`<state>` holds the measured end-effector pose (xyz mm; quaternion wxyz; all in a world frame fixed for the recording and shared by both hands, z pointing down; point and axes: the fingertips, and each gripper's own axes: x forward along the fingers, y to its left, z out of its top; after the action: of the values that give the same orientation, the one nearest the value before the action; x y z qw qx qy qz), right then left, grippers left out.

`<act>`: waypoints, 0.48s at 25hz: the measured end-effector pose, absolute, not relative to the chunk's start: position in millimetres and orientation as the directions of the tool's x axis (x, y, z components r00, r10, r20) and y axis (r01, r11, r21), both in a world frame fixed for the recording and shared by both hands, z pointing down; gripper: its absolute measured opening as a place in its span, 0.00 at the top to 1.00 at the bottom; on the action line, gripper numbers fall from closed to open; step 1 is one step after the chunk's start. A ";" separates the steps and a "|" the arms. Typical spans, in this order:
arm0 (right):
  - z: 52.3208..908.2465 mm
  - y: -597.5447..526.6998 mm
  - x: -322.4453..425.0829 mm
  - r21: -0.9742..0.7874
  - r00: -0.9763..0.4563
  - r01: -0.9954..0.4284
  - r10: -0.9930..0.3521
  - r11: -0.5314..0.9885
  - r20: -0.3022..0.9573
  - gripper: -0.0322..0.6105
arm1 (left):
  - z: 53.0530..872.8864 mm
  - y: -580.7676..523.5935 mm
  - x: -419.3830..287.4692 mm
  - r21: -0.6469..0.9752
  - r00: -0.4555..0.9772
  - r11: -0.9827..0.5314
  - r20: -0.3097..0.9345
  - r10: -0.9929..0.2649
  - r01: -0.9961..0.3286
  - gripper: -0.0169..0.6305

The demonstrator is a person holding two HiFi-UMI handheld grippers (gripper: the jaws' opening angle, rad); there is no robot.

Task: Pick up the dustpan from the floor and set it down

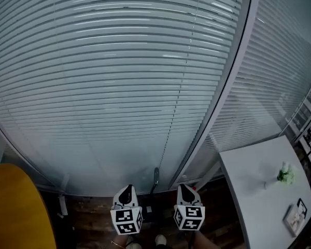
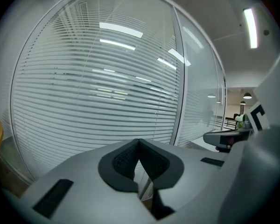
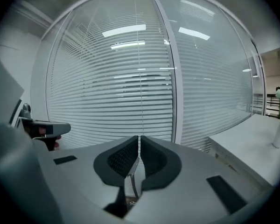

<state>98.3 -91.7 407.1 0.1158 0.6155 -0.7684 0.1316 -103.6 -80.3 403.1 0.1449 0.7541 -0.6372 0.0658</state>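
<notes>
Left gripper (image 2: 139,143) and right gripper (image 3: 139,139) are both closed on nothing, raised toward the blinds (image 1: 119,77). Dustpan (image 1: 156,178) stands on the floor (image 1: 93,211) between and beyond them, at the blinds' foot. Long handle upright, pan end apparently down — probably light, stiff plastic, best gripped mid-handle.

An office by the look of it — tall glass partition walls (image 1: 119,87) hung with horizontal slatted blinds, set in slim grey metal posts (image 1: 233,71). Long strip lights (image 2: 250,27) run along a plain white ceiling. A bare white counter (image 1: 259,191) carries a small vase of flowers (image 1: 285,175) — dark wood flooring (image 1: 93,217) lies below.
</notes>
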 end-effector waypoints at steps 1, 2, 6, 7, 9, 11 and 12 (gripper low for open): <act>398.1 -90.4 99.8 -0.066 -0.215 -0.977 -0.919 0.205 0.332 0.89 | 393.3 -79.1 -102.7 0.131 0.188 -0.157 0.273 -0.943 -0.979 0.97; 389.7 -89.6 101.6 -0.073 -0.213 -0.977 -0.922 0.200 0.323 0.89 | 384.6 -78.4 -101.3 0.126 0.197 -0.169 0.264 -0.944 -0.978 0.97; 360.2 -95.2 107.9 -0.080 -0.211 -0.977 -0.938 0.196 0.275 0.89 | 352.8 -84.2 -93.8 0.103 0.222 -0.204 0.212 -0.952 -0.974 0.97; 355.4 -96.5 109.9 -0.080 -0.211 -0.977 -0.940 0.197 0.267 0.89 | 346.9 -85.4 -91.0 0.100 0.225 -0.209 0.200 -0.954 -0.973 0.97; 349.5 -98.3 113.9 -0.088 -0.213 -0.977 -0.942 0.196 0.261 0.89 | 339.5 -87.2 -85.2 0.095 0.231 -0.217 0.186 -0.955 -0.972 0.97; 347.5 -99.9 117.5 -0.096 -0.215 -0.976 -0.939 0.196 0.268 0.90 | 336.6 -89.2 -79.5 0.093 0.237 -0.223 0.181 -0.954 -0.970 0.97; 348.1 -100.0 119.4 -0.095 -0.215 -0.976 -0.937 0.196 0.275 0.90 | 337.2 -89.7 -76.4 0.093 0.240 -0.227 0.181 -0.954 -0.970 0.97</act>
<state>119.4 -100.0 348.1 0.0777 0.6216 -0.7694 0.1248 -76.4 -89.7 337.2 0.0931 0.7820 -0.6148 0.0428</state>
